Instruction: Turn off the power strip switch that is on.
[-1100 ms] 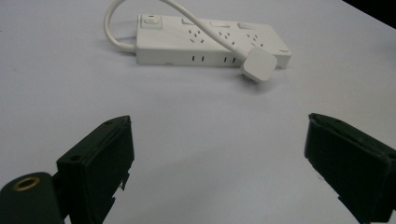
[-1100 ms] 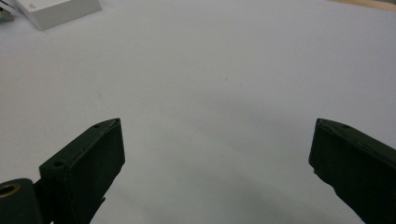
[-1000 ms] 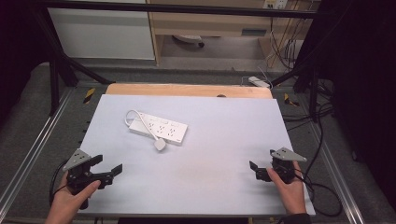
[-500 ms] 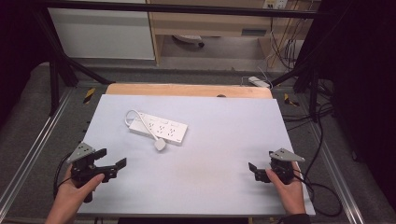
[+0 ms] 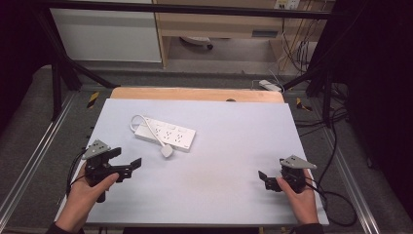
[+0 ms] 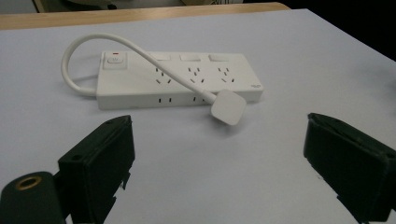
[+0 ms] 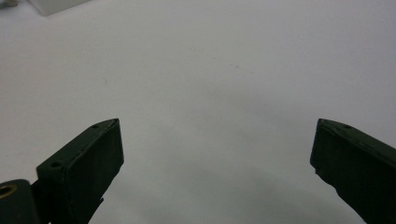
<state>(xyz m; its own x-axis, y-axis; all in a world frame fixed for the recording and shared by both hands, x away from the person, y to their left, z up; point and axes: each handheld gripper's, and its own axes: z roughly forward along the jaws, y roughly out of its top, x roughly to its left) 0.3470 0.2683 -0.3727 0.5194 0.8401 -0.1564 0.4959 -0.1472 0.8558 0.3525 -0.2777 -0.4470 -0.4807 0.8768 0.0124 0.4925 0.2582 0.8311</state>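
The left tongs (image 5: 127, 163) are held wide open and empty above the near left part of the surface (image 5: 234, 146), jaws turned toward the white power strip (image 5: 165, 133). The right tongs (image 5: 265, 179) are likewise spread wide with nothing gripped, at the near right edge. The power strip is seen lying flat at far left, its cord (image 6: 140, 49) looped over it, the plug (image 6: 228, 107) resting just beside its near edge.
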